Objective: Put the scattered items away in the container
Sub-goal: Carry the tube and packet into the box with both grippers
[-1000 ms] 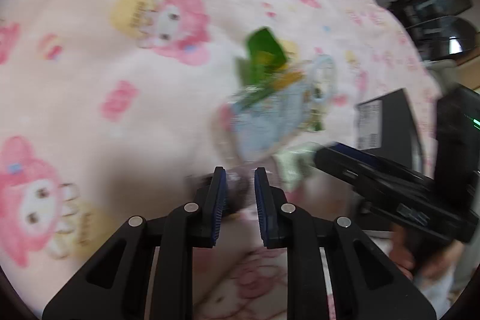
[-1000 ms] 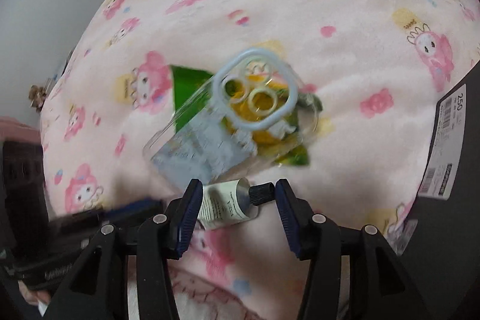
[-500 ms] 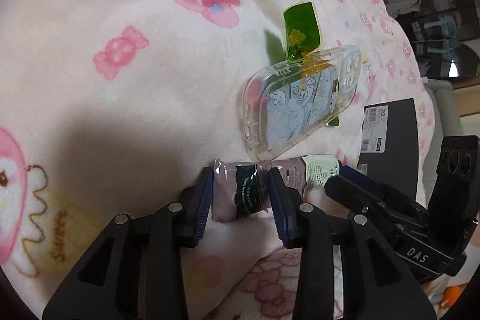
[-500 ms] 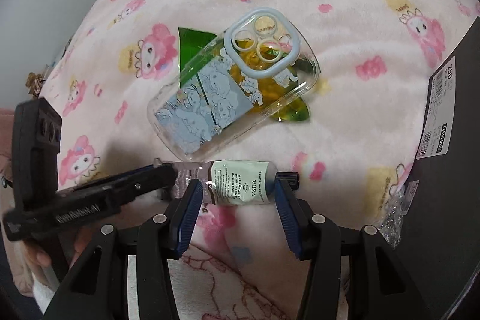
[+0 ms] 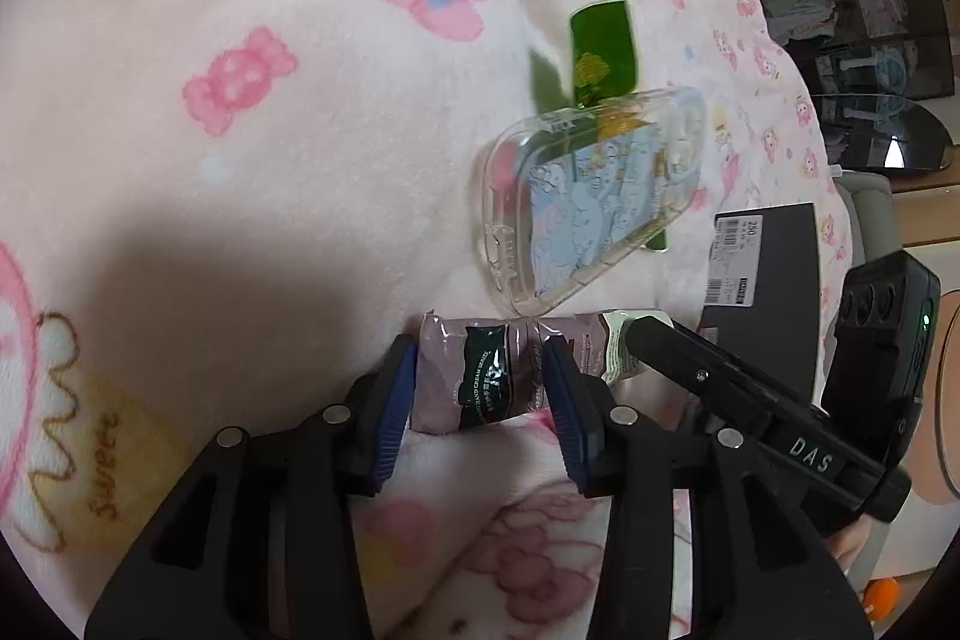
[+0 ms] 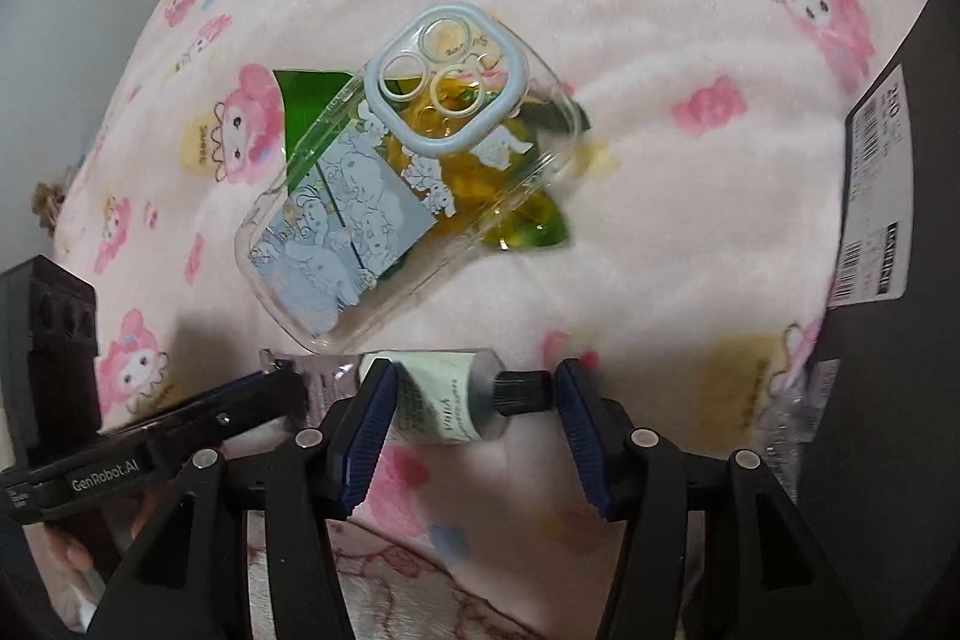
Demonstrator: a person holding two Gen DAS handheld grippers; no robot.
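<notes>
**Covered, cropped, unreadable**

The green packet (image 6: 312,112) lies mostly under the clear phone case (image 6: 384,196), so its print is unreadable. The black box (image 5: 774,280) runs behind the right gripper (image 5: 708,376); its label text is too small to read.

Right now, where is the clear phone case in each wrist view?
Left wrist: the clear phone case is right of centre, above the hand cream tube.
Right wrist: case near centre, above the tube.
Shared landmark: the green packet under the case.
</notes>
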